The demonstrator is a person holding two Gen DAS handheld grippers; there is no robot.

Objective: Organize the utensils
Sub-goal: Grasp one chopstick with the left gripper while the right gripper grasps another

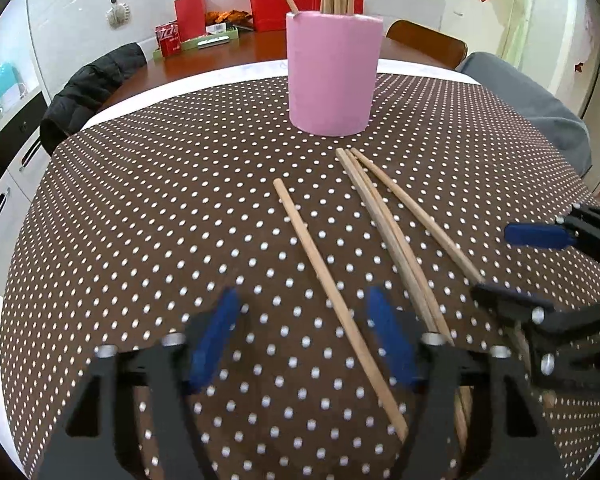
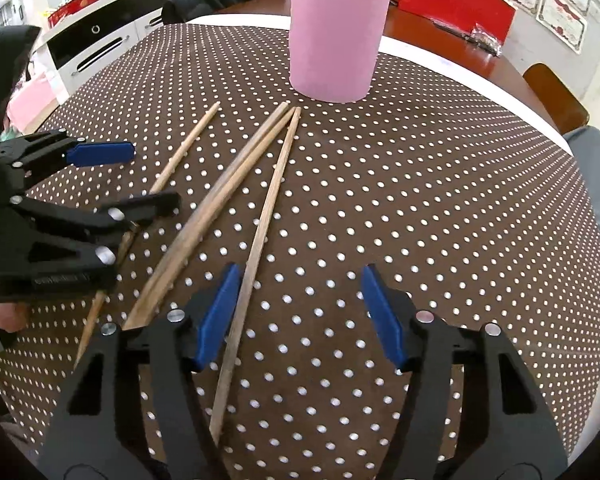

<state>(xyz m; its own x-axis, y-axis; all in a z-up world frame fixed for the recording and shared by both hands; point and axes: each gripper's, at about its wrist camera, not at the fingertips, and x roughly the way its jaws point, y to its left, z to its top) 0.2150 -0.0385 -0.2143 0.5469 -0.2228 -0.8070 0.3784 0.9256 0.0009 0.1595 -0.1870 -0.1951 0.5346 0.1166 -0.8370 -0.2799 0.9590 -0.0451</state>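
Observation:
A pink cylindrical holder (image 1: 333, 74) stands on the dotted brown tablecloth with several wooden chopsticks upright in it; it also shows in the right wrist view (image 2: 336, 38). Several loose chopsticks lie on the cloth in front of it: a single one (image 1: 332, 300) (image 2: 180, 160), a touching pair (image 1: 388, 236) (image 2: 228, 200), and another single one (image 1: 412, 210) (image 2: 260, 248). My left gripper (image 1: 304, 340) (image 2: 148, 178) is open, low over the left single chopstick. My right gripper (image 2: 300, 316) (image 1: 496, 264) is open, with the rightmost chopstick beside its left finger.
The tablecloth (image 1: 160, 200) ends in a white strip at the back. Beyond are red boxes (image 1: 276, 4), a red can (image 1: 168, 38), a chair with a black jacket (image 1: 88, 92) at left, and grey cloth (image 1: 540, 100) at right.

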